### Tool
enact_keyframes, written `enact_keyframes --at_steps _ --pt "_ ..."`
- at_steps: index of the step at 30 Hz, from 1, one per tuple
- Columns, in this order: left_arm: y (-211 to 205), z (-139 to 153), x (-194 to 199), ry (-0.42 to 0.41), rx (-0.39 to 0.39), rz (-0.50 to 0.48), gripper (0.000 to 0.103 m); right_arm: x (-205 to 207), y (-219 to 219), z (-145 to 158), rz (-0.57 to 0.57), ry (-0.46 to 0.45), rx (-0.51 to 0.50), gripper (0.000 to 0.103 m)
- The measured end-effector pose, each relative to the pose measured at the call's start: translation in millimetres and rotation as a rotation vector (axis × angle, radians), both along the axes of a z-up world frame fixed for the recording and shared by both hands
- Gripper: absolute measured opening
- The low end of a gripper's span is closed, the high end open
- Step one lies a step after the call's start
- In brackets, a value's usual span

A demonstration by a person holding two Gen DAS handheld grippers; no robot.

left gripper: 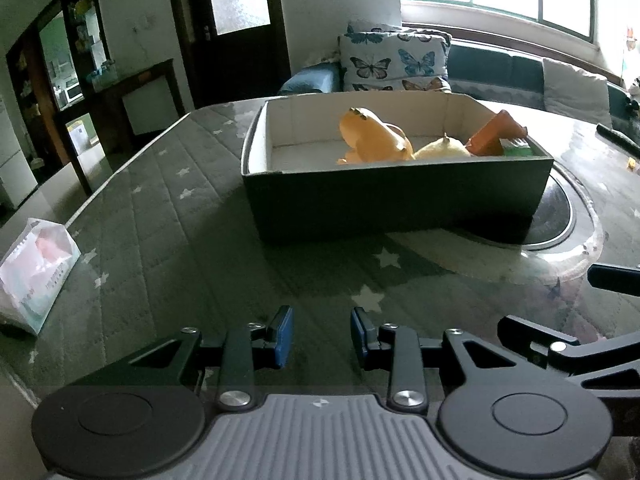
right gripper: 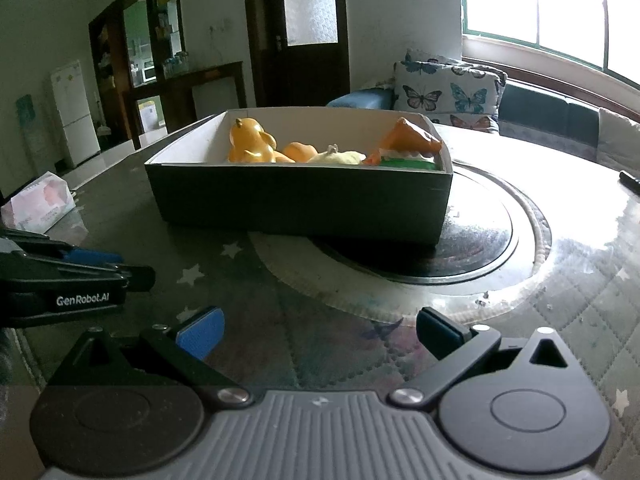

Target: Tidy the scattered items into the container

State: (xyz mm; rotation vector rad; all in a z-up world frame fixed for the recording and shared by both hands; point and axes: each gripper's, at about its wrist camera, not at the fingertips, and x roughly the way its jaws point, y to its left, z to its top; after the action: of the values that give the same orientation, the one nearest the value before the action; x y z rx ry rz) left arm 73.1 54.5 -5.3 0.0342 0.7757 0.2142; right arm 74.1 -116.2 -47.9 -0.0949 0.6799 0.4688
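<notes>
With both my left tool (left gripper: 321,336) and right tool (right gripper: 318,334) spread and empty, the toys (right gripper: 252,142) already sit in the container (right gripper: 296,204) on the desk (right gripper: 580,248), though I risk nudging it.

Bright windows (right gripper: 560,12) light a sofa (right gripper: 536,108) with butterfly cushions (right gripper: 444,88), beside a dark wooden door (right gripper: 304,28) and white fridge (right gripper: 74,112).

dim room | window (right gripper: 560,12) glare (blown out) | fisheye-curved edges
</notes>
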Motion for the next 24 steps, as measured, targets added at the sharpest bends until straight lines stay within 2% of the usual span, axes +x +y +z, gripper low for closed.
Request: enact_keyframes --at_steps 24 --pt "-0.2 0.1 19.8 0.033 0.007 -0.017 0.034 24.0 6.9 2.4 0.014 0.032 -0.032 0.103"
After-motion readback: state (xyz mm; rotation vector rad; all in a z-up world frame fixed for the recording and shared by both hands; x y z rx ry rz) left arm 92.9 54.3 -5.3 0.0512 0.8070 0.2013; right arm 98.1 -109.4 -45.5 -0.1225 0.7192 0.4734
